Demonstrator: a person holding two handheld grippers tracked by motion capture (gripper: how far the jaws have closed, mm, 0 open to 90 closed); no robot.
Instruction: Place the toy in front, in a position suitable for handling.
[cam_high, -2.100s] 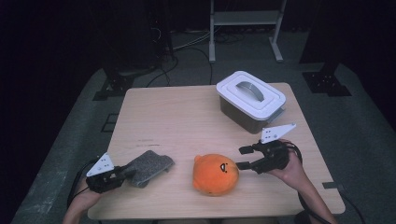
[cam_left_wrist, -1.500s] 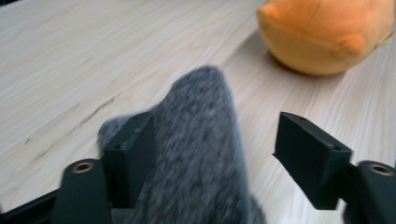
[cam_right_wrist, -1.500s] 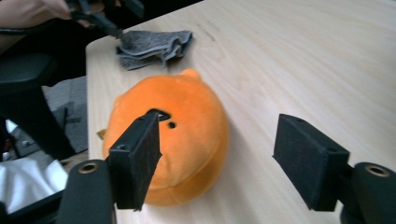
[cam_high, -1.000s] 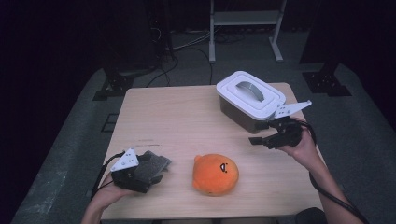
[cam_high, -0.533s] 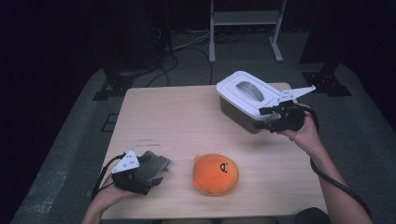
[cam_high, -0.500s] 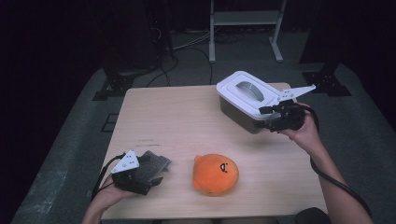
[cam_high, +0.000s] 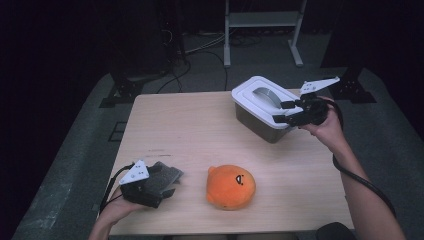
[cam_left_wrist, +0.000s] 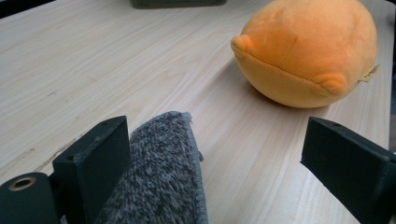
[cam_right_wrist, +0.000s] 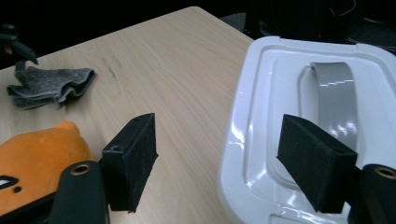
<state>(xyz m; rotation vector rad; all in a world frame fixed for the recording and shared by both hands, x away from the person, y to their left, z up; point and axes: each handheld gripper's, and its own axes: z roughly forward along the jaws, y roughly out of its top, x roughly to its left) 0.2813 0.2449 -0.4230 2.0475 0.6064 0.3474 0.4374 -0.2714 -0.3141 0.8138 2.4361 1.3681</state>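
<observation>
This looks like a lab or a recording room, not a home. The room is very dark, and light falls just on one small wooden counter (cam_high: 200, 130) in the middle. The floor (cam_high: 75, 165) is grey carpet. Black cables (cam_high: 200, 50) lie across it behind the counter. Black stands (cam_high: 125, 90) sit on the floor at both back corners. A white metal frame (cam_high: 262, 30) stands at the back.
</observation>
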